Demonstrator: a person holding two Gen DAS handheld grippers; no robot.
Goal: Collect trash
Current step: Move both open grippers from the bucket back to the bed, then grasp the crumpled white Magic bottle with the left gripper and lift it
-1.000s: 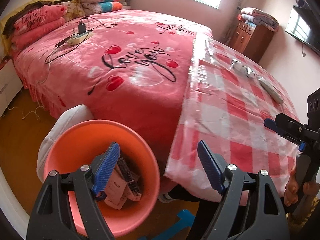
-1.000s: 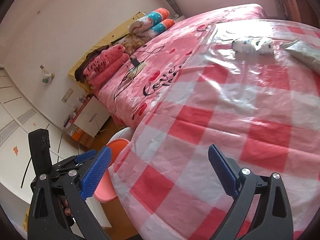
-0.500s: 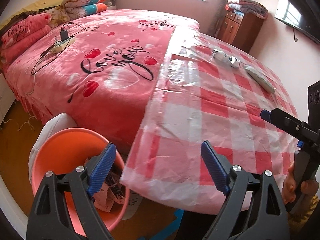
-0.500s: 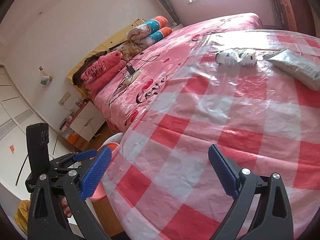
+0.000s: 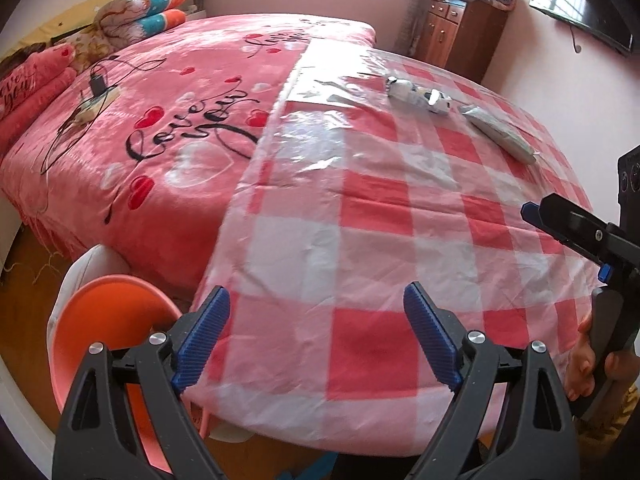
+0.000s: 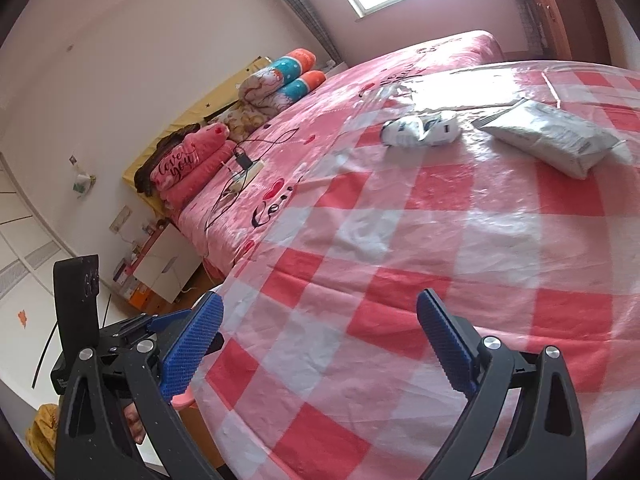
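Observation:
A crumpled white and blue wrapper (image 5: 418, 94) (image 6: 420, 130) lies far back on the red-checked plastic sheet (image 5: 380, 220). A flat grey-white packet (image 5: 498, 134) (image 6: 556, 136) rests just right of it. The orange bin (image 5: 100, 320) stands on the floor at the bed's near left corner, its inside hidden here. My left gripper (image 5: 316, 300) hovers over the sheet's near edge, its jaws opening with nothing between them. Over the same near edge, further right, my right gripper (image 6: 320, 304) is open and empty. Both pieces of trash lie well beyond the fingertips.
The pink bedcover (image 5: 180, 128) carries a power strip with a charger and cables (image 5: 96, 100). Folded blankets and pillows (image 5: 144, 12) line the headboard. A wooden cabinet (image 5: 460, 36) stands by the window. A hand (image 5: 584, 364) grips the right tool.
Both grippers have swung from the bin toward the checked sheet. The bin has slid to the lower left of the left wrist view. The left jaws have spread wider.

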